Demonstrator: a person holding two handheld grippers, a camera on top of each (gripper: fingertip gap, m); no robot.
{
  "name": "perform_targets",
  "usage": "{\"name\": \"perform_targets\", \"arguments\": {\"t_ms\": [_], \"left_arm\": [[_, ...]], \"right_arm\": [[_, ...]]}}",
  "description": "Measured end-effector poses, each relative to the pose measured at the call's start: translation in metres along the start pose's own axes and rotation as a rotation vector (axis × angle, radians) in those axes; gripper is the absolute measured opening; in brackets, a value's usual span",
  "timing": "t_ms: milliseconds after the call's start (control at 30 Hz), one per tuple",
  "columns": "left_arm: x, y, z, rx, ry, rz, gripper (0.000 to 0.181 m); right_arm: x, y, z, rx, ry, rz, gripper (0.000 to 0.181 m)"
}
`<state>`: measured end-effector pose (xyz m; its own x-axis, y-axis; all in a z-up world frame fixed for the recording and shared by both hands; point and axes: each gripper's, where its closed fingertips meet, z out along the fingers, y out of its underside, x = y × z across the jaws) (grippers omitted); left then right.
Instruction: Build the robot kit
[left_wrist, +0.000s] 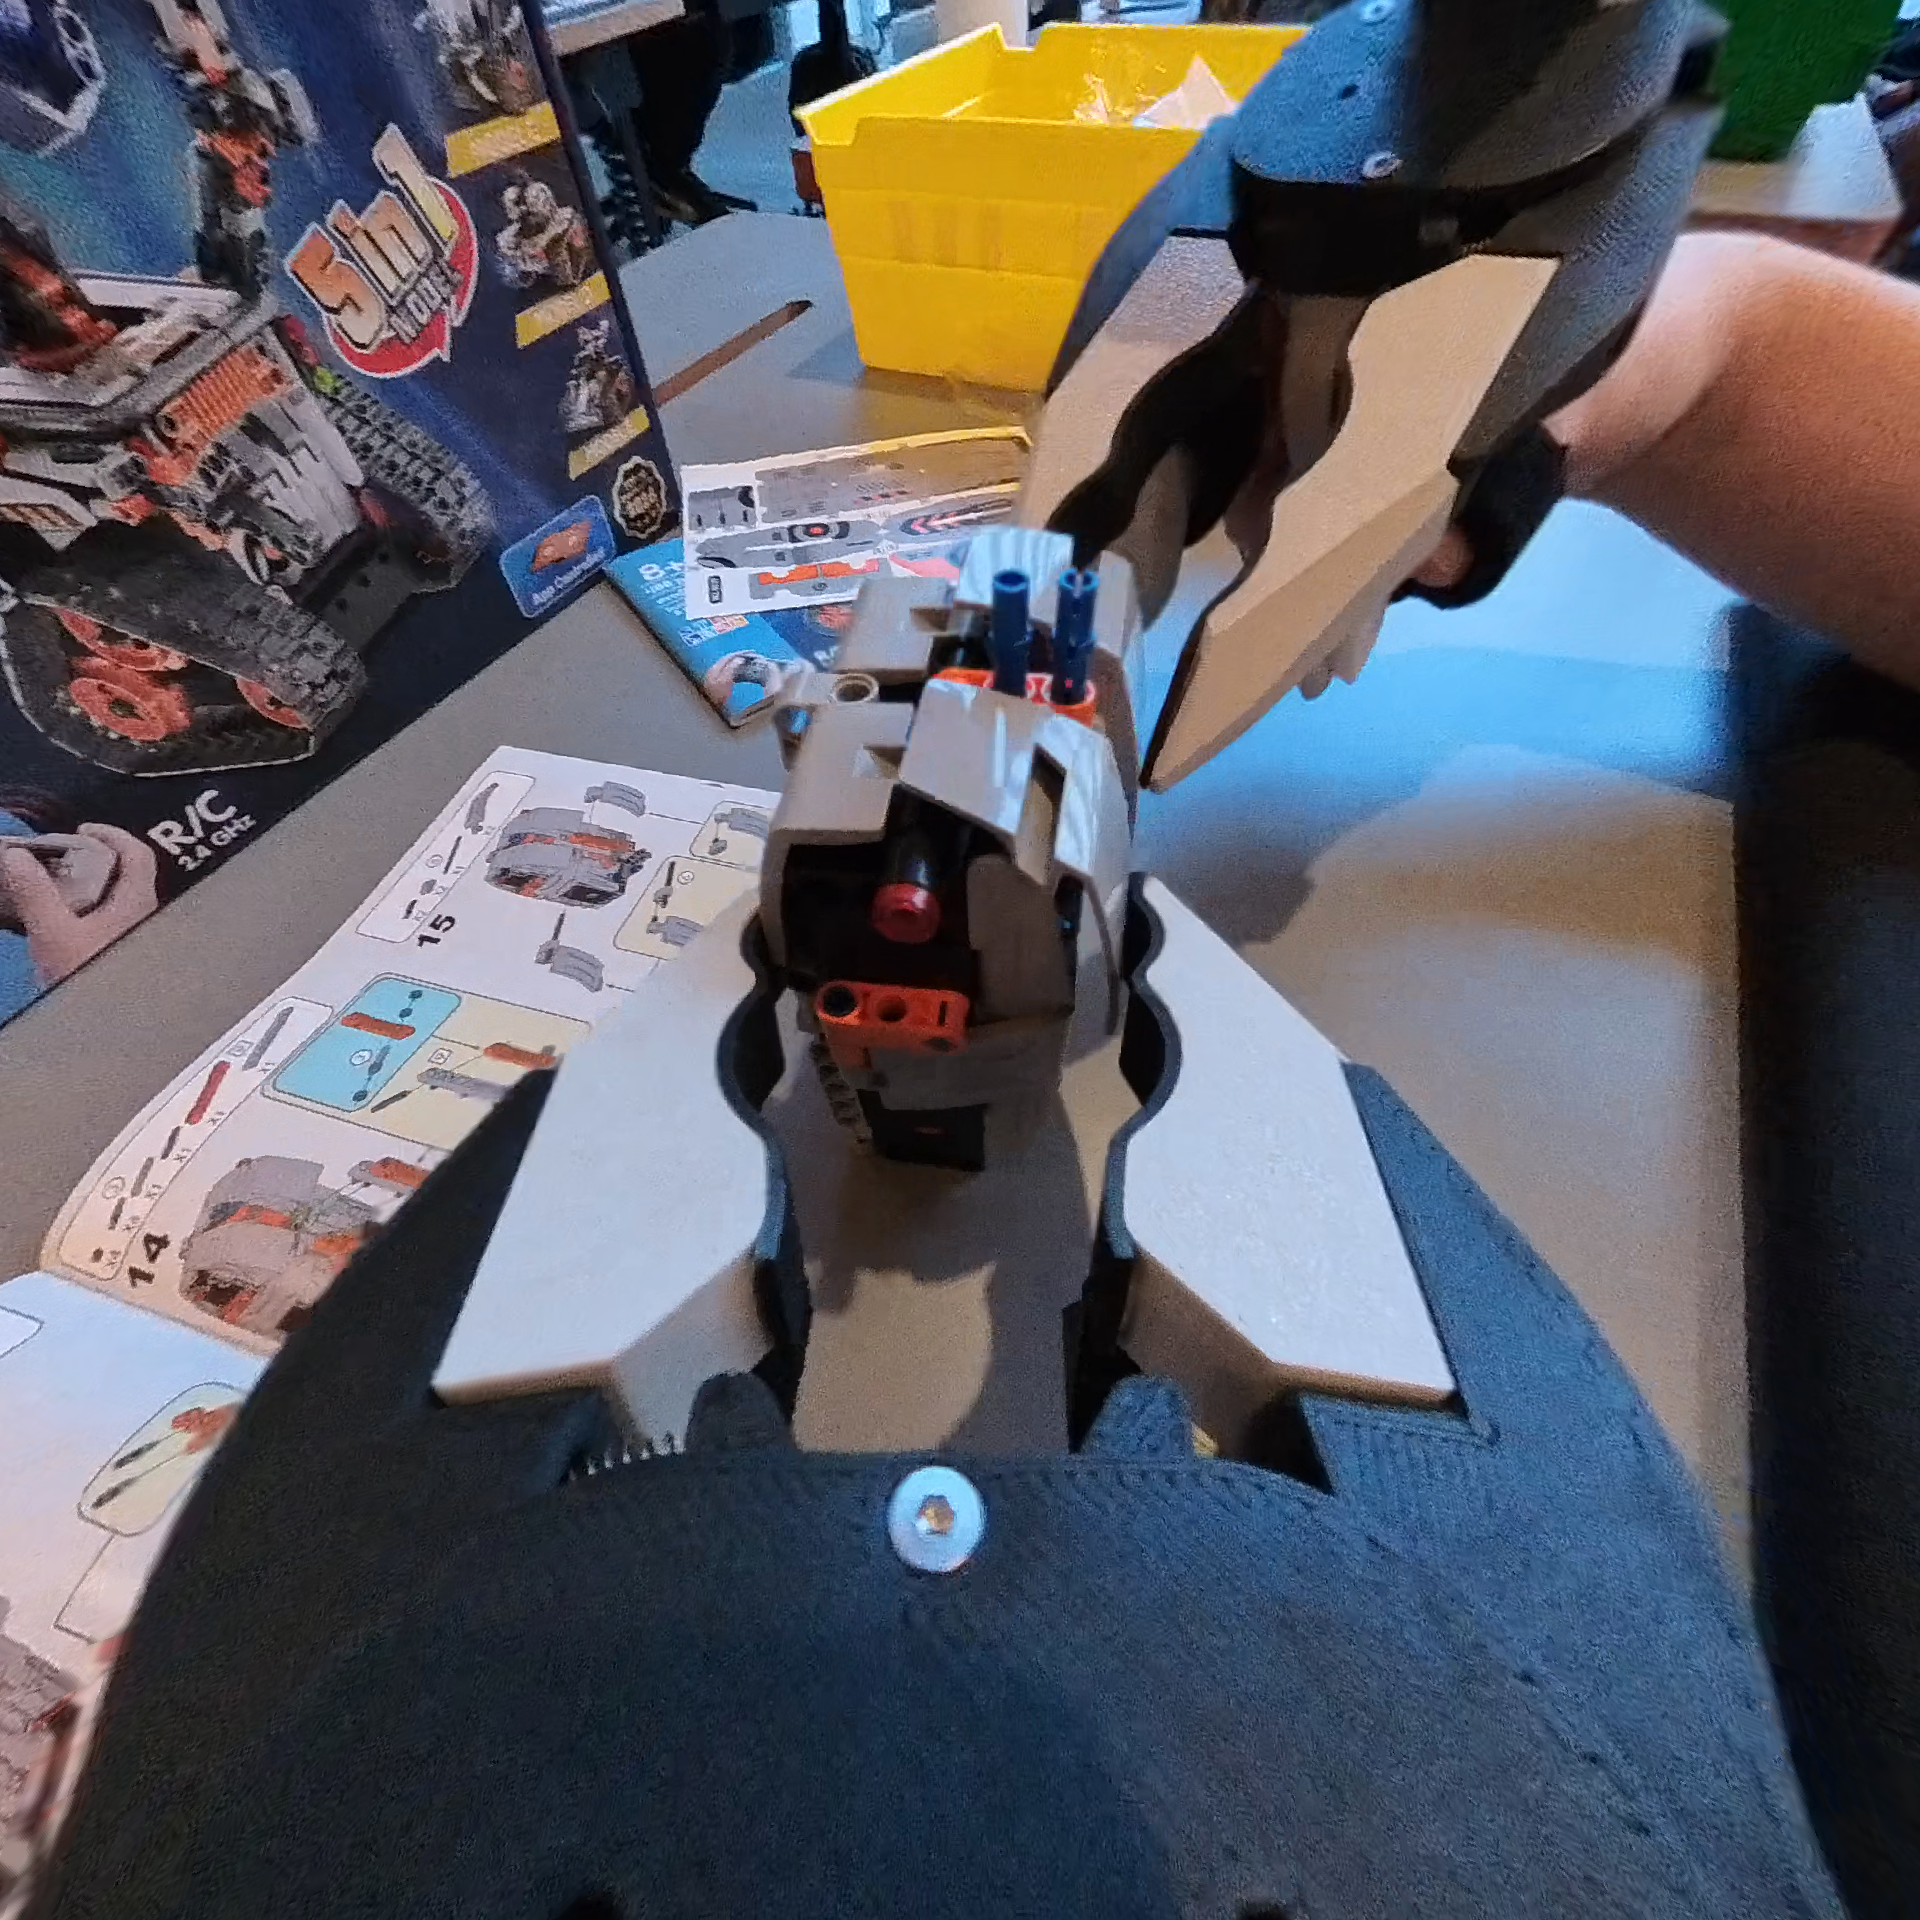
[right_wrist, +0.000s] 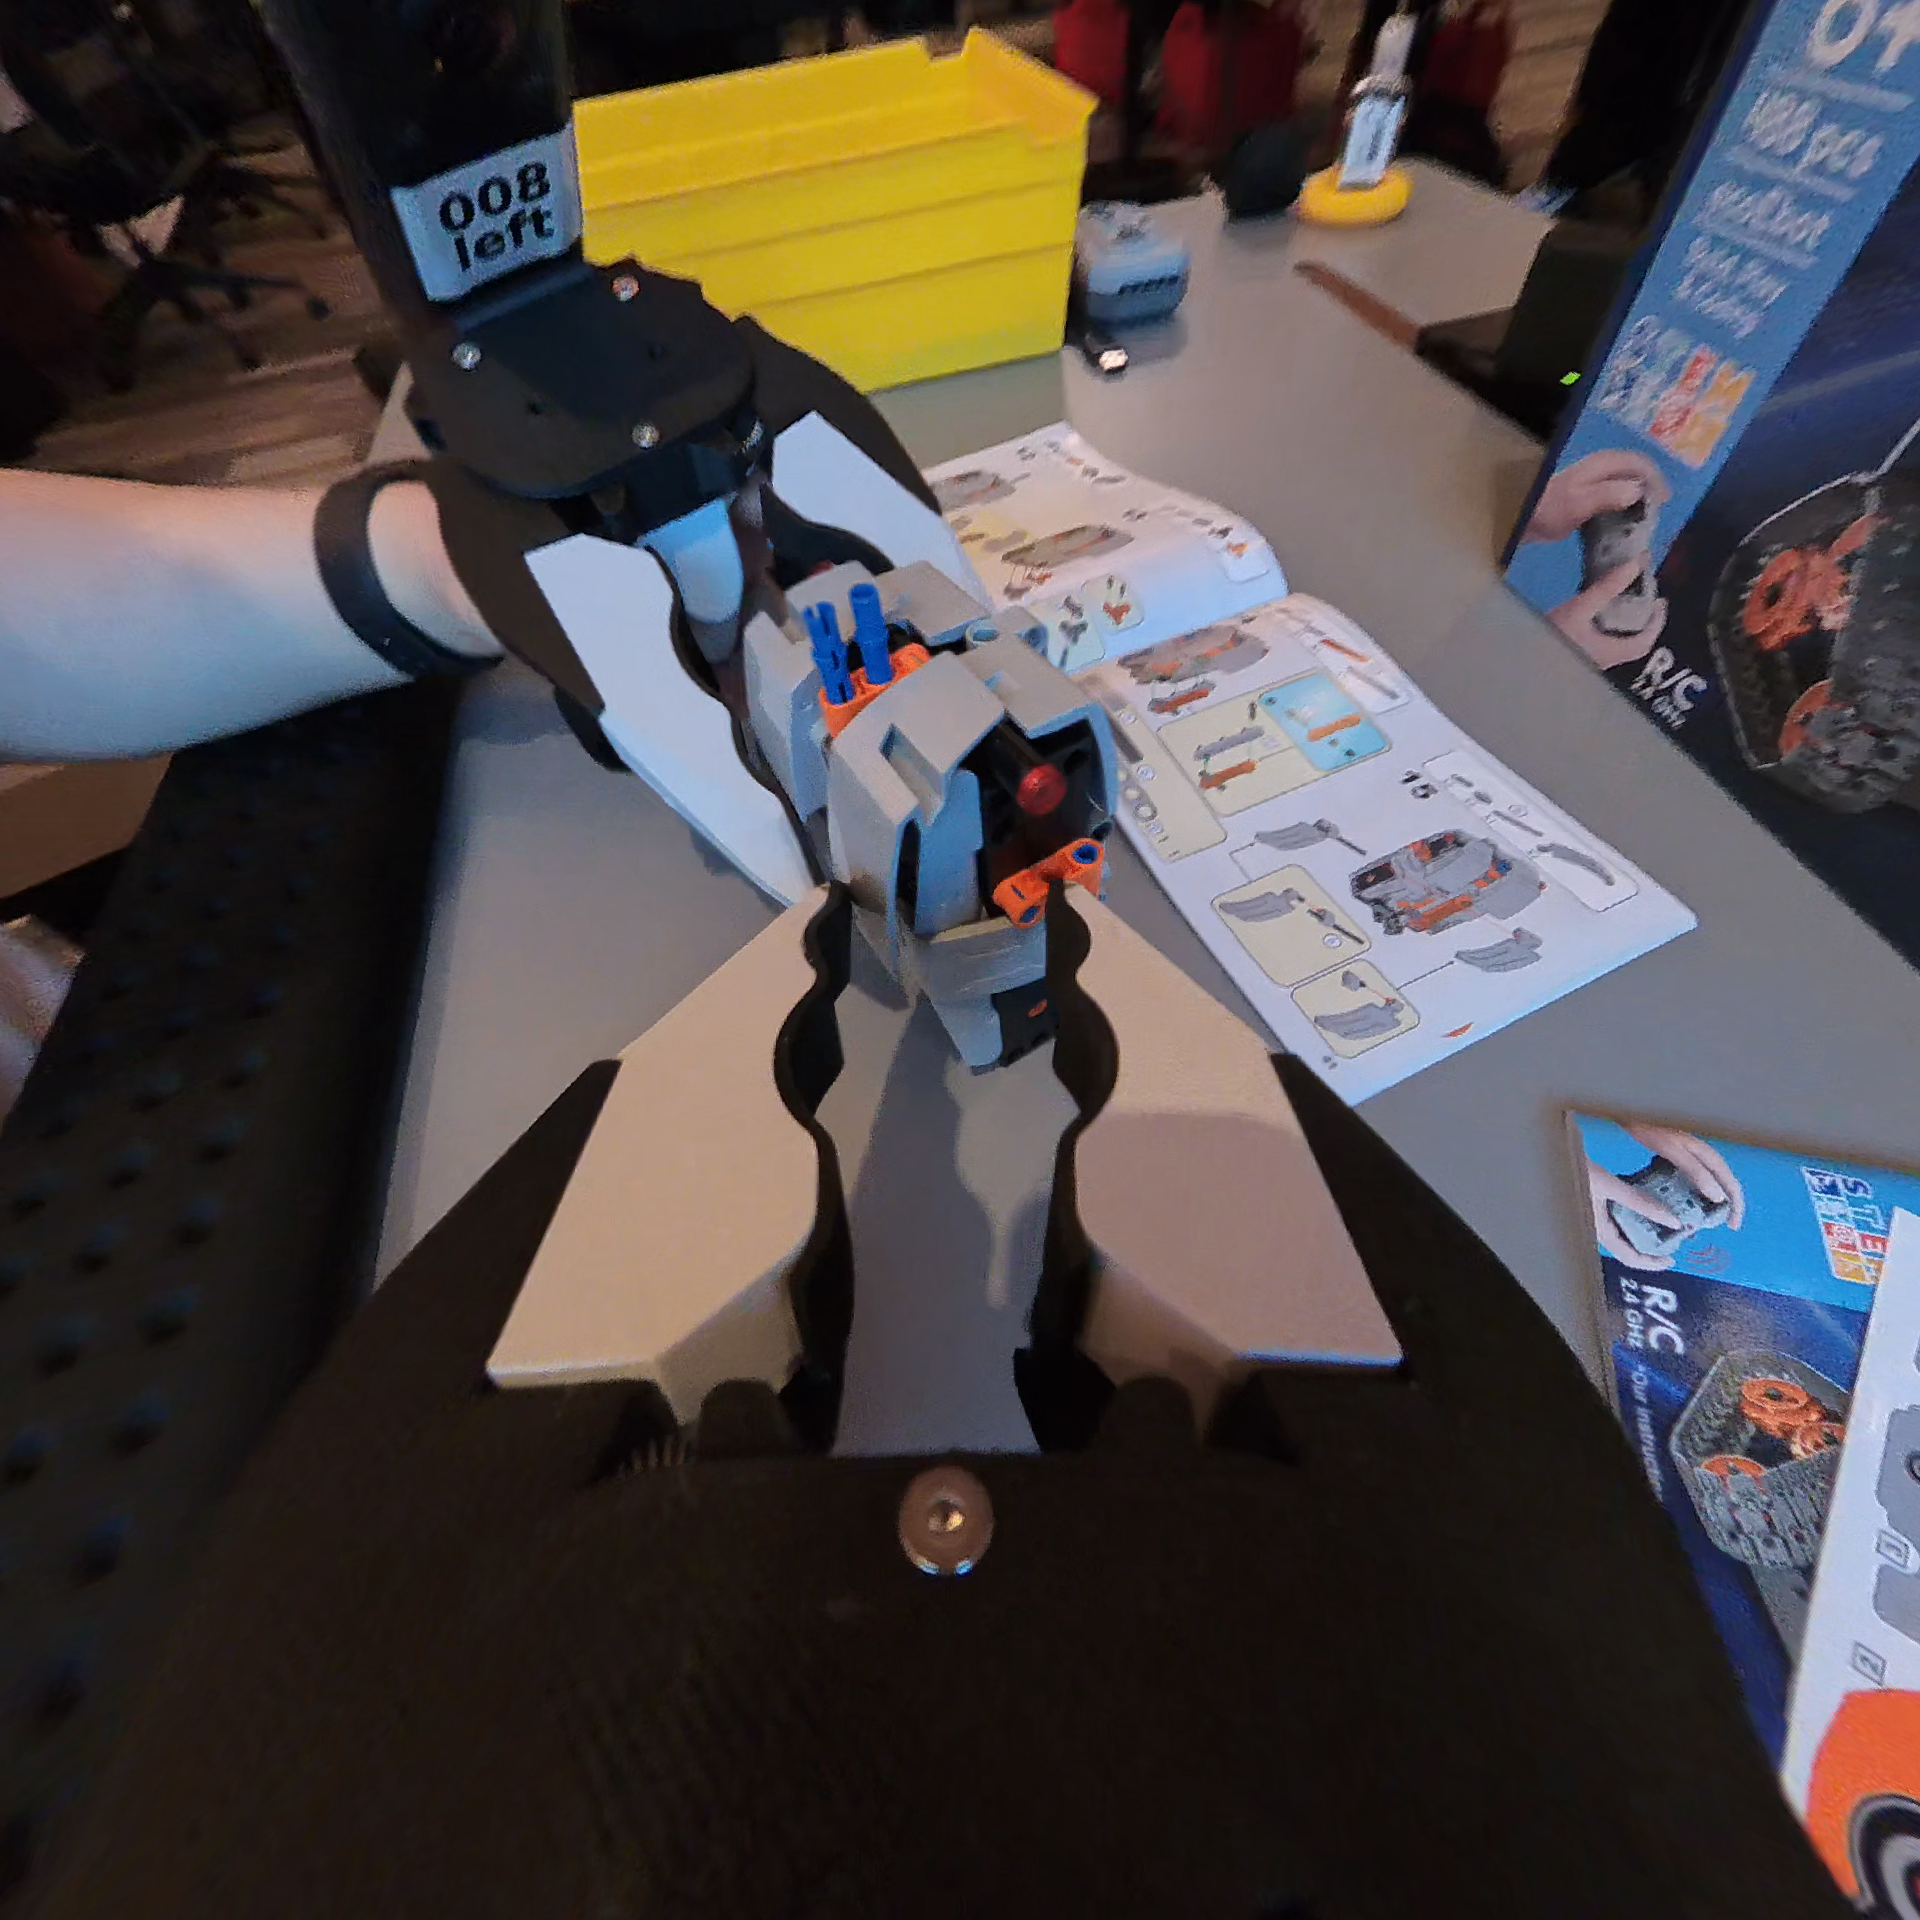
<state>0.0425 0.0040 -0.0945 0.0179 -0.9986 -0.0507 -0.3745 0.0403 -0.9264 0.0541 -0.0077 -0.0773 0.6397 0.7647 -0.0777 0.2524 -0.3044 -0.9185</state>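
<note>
The left gripper (right_wrist: 774, 727) is reaching in level from the left, its jaws clamping the grey brick model (right_wrist: 935, 790) on the table (right_wrist: 1351, 499). The right gripper (right_wrist: 940, 914) is angling down opposite, jaws parted around the model's near end, one fingertip (right_wrist: 1070, 914) touching its orange beam (right_wrist: 1044, 878).

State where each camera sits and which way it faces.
Left wrist view: on the left gripper, looking along its fingers at the brick model clamped between them; right gripper and a forearm beyond.
Right wrist view: on the right gripper, facing the model from opposite; left gripper behind it.
Shared: model, yellow bin, instruction booklet.
</note>
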Motion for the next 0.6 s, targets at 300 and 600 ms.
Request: {"name": "perform_targets", "arguments": {"t_ms": [300, 600], "left_arm": [[-0.006, 0.001, 0.000, 0.010, -0.041, 0.027, 0.061], [-0.008, -0.002, -0.001, 0.033, -0.064, 0.033, 0.069]], "right_arm": [[0.005, -0.007, 0.003, 0.091, 0.105, -0.037, 0.040], [0.012, -0.016, -0.004, 0.148, 0.177, -0.072, 0.037]]}}
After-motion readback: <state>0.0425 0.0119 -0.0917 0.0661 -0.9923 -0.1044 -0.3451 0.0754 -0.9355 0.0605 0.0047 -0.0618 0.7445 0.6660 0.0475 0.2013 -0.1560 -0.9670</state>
